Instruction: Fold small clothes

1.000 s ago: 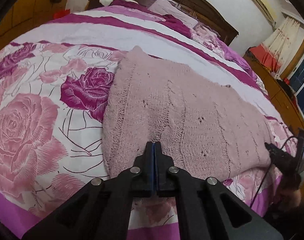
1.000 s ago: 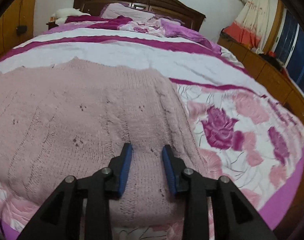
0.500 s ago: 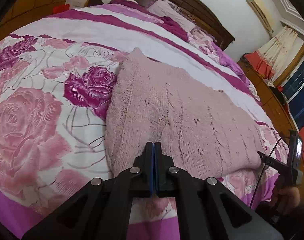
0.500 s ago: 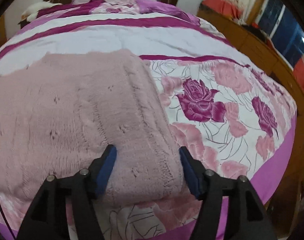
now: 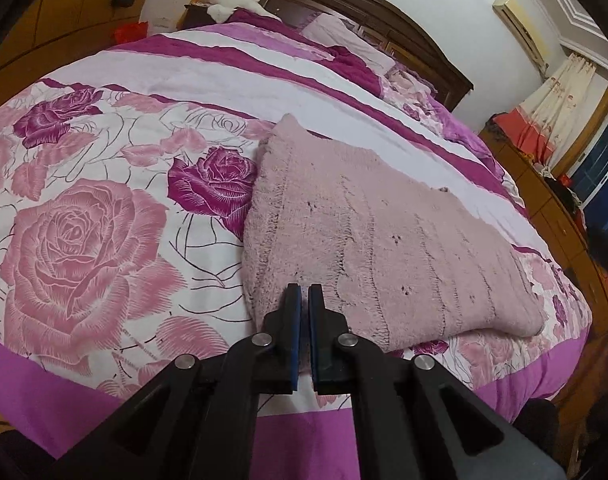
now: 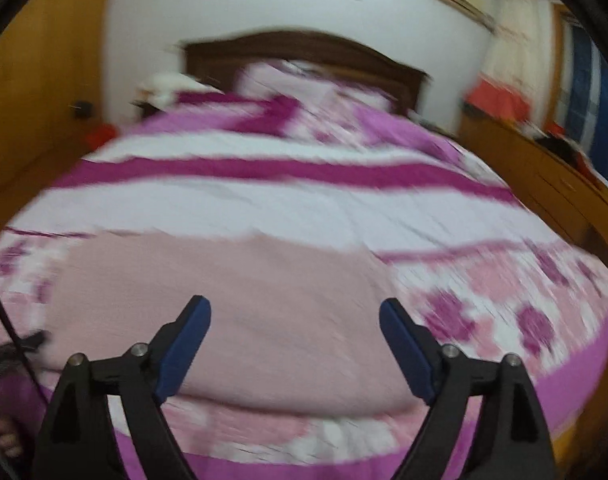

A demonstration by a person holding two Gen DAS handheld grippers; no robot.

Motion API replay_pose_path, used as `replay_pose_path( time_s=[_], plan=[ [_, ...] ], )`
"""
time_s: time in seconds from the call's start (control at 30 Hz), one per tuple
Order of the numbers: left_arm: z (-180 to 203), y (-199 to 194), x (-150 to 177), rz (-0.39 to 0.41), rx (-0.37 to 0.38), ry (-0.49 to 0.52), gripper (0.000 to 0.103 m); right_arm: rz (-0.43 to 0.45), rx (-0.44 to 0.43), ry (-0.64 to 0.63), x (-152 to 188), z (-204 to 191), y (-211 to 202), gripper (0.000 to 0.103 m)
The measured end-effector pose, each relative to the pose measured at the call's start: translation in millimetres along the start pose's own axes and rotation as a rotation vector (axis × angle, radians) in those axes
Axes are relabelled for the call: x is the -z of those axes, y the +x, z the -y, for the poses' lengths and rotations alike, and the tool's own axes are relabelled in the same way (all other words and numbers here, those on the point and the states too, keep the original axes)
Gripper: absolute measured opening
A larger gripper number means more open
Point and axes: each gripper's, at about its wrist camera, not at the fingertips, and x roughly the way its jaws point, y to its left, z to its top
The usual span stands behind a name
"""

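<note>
Sweater [image 5: 388, 240] lies folded flat near the bed's [image 5: 103, 372] front edge, so little seems left but tidying; my left tongs [image 5: 304, 300] are closed and empty, my right tongs [image 6: 295, 316] have just been opening wide, gripping nothing.

Dusty-pink knitted sweater [image 5: 384, 240] on a white bedspread [image 5: 103, 208] with pink and magenta roses, magenta stripes.
</note>
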Motion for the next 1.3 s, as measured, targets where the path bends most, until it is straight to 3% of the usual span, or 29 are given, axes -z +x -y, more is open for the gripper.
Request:
replay_pose_path(
  time_s=[0.13,0.23,0.3,0.37,0.43,0.5,0.6,0.67,0.77,0.83,0.93,1.0,1.07,1.1,1.17,1.23,1.3],
  plan=[
    [-1.4,-0.7,1.1,0.002,-0.003,0.009,0.000,-0.103,-0.221,0.038,-22.0,-34.2,20.1,0.096],
    [-9.1,-7.3,3.5,0.005,0.006,-0.042,0.000,-0.208,-0.313,0.059,-26.7,-58.0,47.8,0.096],
    [-21.0,-19.9,7.7,0.027,0.042,-0.130,0.000,-0.236,-0.322,0.034,-23.2,-72.0,63.8,0.096],
    [-34.1,-31.1,13.6,0.080,0.097,-0.216,0.038,-0.261,-0.329,0.016,-17.0,-82.5,80.8,0.096],
    [-52.5,-38.5,18.7,0.109,0.175,-0.345,0.047,-0.294,-0.336,0.026,-5.9,-89.0,98.2,0.096],
    [-70.6,-33.4,26.2,0.061,0.240,-0.469,0.048,-0.353,-0.320,0.038,8.0,-88.4,120.7,0.096],
    [-82.1,-19.7,36.2,-0.006,0.318,-0.577,0.049,-0.485,-0.294,0.102,37.5,-77.9,162.8,0.096],
    [-81.2,-13.4,37.4,-0.026,0.375,-0.599,0.051,-0.430,-0.313,0.101,41.6,-76.3,162.3,0.100],
    [-72.8,-4.1,42.0,-0.064,0.469,-0.651,0.051,-0.429,-0.311,0.112,44.8,-79.6,163.3,0.103],
    [-64.4,1.4,44.5,-0.085,0.507,-0.657,0.051,-0.434,-0.321,0.117,44.0,-77.7,165.7,0.103],
    [-58.3,14.9,44.7,-0.075,0.471,-0.652,0.051,-0.431,-0.343,0.134,43.8,-74.2,166.6,0.103],
    [-61.9,24.3,41.0,-0.046,0.499,-0.702,0.051,-0.422,-0.347,0.124,43.9,-73.0,166.0,0.103],
    [-61.8,30.8,33.0,-0.060,0.514,-0.680,0.049,-0.408,-0.335,0.086,46.1,-78.5,164.6,0.103],
    [-61.5,35.5,26.1,-0.083,0.531,-0.654,0.044,-0.401,-0.327,0.070,47.6,-80.6,163.4,0.103],
    [-67.1,41.2,20.0,-0.110,0.526,-0.642,0.000,-0.394,-0.315,0.059,48.8,-82.4,162.1,0.103],
    [-76.6,46.4,22.0,-0.139,0.553,-0.686,0.000,-0.396,-0.316,0.070,48.1,-80.8,161.5,0.103],
    [-74.1,38.4,20.5,-0.111,0.559,-0.655,0.000,-0.400,-0.326,0.094,46.5,-77.1,161.6,0.103]
  ],
)
